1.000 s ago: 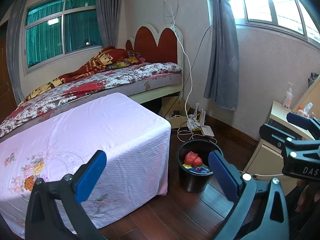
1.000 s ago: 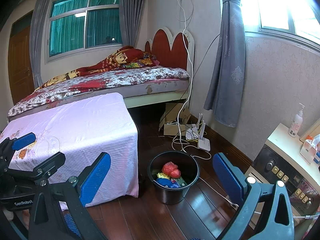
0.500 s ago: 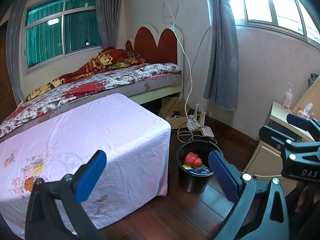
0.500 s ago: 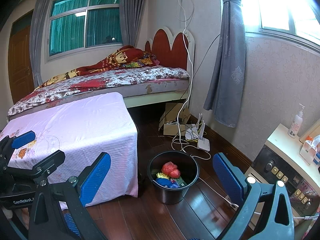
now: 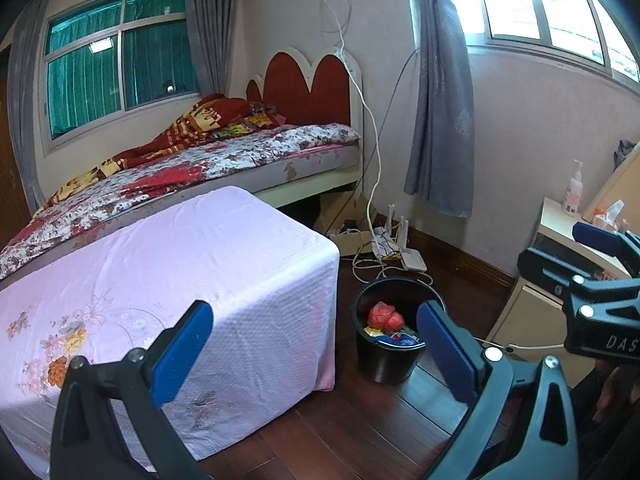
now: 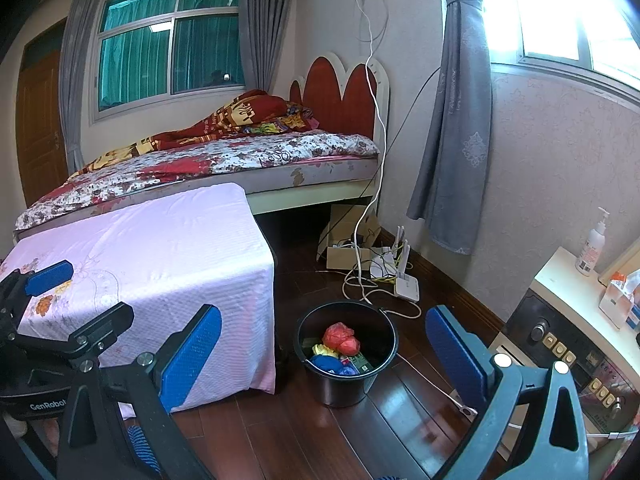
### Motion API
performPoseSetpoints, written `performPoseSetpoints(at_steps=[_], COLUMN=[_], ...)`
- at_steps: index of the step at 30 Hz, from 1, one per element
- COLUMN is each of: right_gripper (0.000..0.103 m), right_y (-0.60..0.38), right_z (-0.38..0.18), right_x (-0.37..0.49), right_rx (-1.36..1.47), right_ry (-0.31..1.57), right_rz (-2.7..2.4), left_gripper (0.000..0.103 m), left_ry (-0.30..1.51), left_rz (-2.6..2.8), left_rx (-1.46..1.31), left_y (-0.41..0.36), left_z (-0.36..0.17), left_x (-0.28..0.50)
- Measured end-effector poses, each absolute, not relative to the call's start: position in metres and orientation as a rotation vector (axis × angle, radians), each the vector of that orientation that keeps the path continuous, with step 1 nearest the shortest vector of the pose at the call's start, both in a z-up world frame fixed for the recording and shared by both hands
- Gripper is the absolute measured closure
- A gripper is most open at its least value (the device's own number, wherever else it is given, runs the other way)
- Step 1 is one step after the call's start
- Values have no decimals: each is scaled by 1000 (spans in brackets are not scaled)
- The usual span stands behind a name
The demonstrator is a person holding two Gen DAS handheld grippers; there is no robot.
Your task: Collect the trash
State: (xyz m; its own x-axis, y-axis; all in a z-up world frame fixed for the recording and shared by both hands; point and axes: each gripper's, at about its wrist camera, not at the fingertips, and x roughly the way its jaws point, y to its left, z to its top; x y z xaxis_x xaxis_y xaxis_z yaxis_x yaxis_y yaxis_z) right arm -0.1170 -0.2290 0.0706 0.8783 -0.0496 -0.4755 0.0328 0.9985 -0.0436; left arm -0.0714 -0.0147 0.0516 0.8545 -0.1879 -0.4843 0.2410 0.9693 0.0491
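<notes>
Both grippers, left (image 5: pixel 314 350) & right (image 6: pixel 322 354), unchanged vs 1 s ago: fingers wide, empty. Black bucket (image 6: pixel 320 384) holds trash (image 6: pixel 340 338); pink-clothed counter (image 5: pixel 168 264) bare, collection prob. done.

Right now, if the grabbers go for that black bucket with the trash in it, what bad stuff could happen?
1. The white cables lie loose on the floor right behind the black bucket; a finger could snag one and perhaps tug the router.
2. The bucket stands close to the pink cloth that hangs over the table; a gripper could catch it.
3. The trash, such as the red bag, sits loose, so tipping the bucket may spill it.
</notes>
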Motion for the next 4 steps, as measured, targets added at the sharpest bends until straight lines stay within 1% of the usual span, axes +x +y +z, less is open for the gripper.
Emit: performPoseSetpoints(at_steps=[4], right_gripper=[0], right_y=[-230], right_z=[69], right_x=[-118], right_rx=[-35], right_ry=[500], right_rz=[-44], left_gripper=[1], left_ry=[506], left_rz=[-237], left_rx=[105], left_y=[-14], left_z=[50], left_x=[-71])
